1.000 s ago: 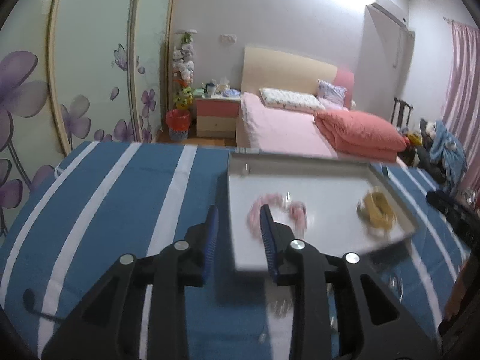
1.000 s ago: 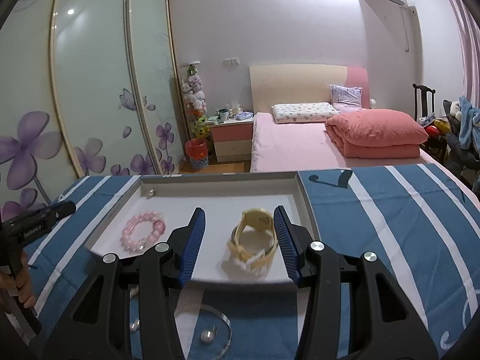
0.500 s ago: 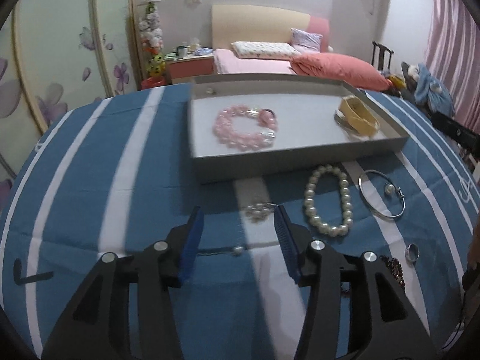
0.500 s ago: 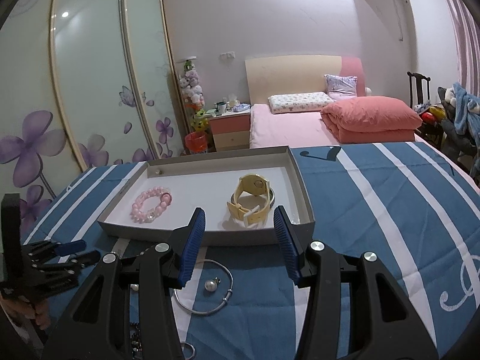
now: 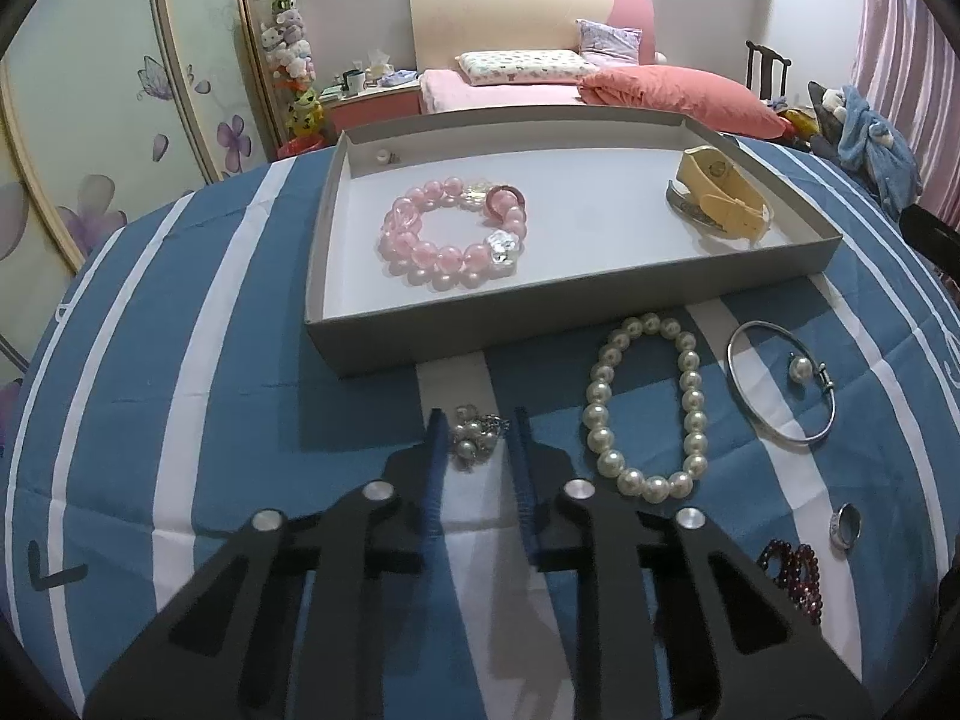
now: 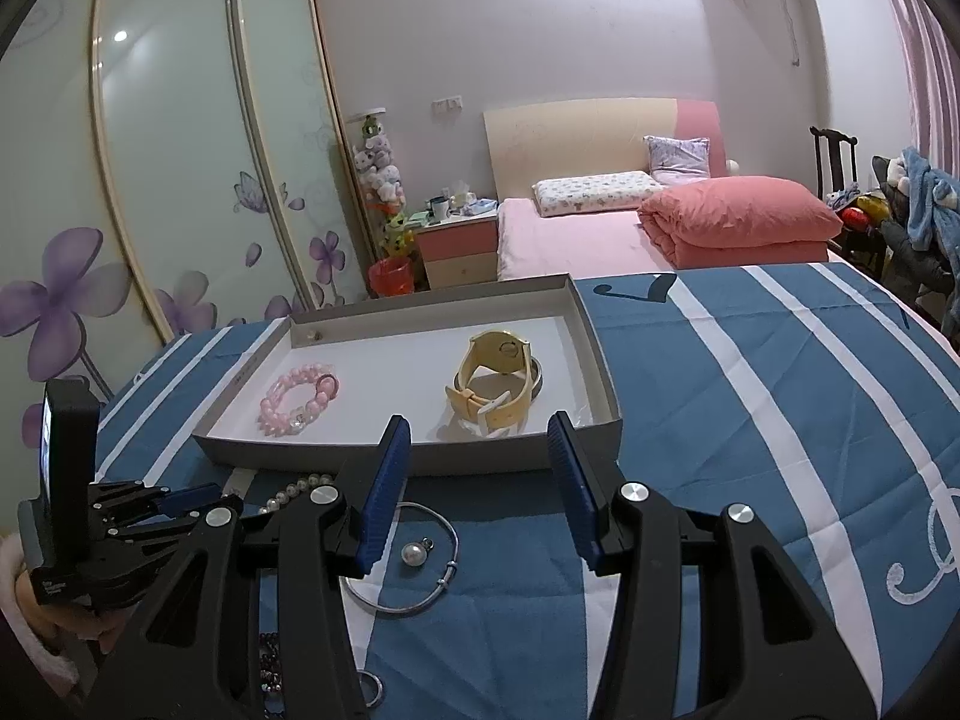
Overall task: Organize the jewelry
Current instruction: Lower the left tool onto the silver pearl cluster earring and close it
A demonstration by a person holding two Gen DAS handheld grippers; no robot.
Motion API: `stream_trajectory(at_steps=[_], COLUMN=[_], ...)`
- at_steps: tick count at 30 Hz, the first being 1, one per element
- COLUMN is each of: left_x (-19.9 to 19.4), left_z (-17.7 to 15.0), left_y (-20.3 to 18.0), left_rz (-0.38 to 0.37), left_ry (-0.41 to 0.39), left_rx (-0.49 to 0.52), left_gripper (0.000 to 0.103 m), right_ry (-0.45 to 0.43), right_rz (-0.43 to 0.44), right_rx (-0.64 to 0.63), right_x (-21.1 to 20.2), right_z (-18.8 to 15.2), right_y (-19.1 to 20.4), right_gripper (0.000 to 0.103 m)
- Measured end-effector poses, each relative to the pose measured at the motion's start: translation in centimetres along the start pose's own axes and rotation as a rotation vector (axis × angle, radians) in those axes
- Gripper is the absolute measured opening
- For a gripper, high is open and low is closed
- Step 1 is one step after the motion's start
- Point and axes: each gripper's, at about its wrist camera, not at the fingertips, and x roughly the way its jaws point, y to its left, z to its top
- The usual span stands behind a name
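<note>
Low in the left wrist frame's centre, the small silver-and-pearl cluster ornament (image 5: 474, 438) lies on the blue-and-white striped cloth (image 5: 240, 396), squarely between the left gripper's (image 5: 475, 429) closing jaws, not visibly clamped. The grey tray (image 5: 540, 306) lies just above. The right gripper (image 6: 480, 438) hangs half-spread, empty, farther off.

A blue cloth (image 5: 240, 360) with white stripes covers the bench. The grey tray (image 5: 540, 312) (white inside) carries a pink bead bracelet (image 5: 450, 234) and a pale yellow watch (image 5: 720, 198). On the cloth lie a white pearl bracelet (image 5: 648, 408), a silver bangle (image 5: 780, 384) and dark red beads (image 5: 792, 576).
</note>
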Motion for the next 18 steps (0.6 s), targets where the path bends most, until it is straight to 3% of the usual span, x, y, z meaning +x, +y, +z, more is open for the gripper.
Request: stream_trajectory(at_steps=[2,7,18], left_x=[0.0,0.1,-2.0], left_z=[0.0,-0.1,-1.3], left_y=[0.1,0.7,6.0], left_rz=[0.003,0.009,0.032], left_ry=[0.000,0.001,-0.043], left_rx=[-0.002,-0.018,-0.140], left_gripper=[0.007,0.007,0.007], right_ry=[0.003,0.019,0.133], right_rz=[0.002,0.007,0.063], right_rx=[-0.001,-0.004,-0.078], right_x=[-0.1,-0.1,1.3], right_z=[0.0,-0.3,-1.7], right_y=[0.0,0.0,1.6], right_gripper=[0.049,0.049,0.049])
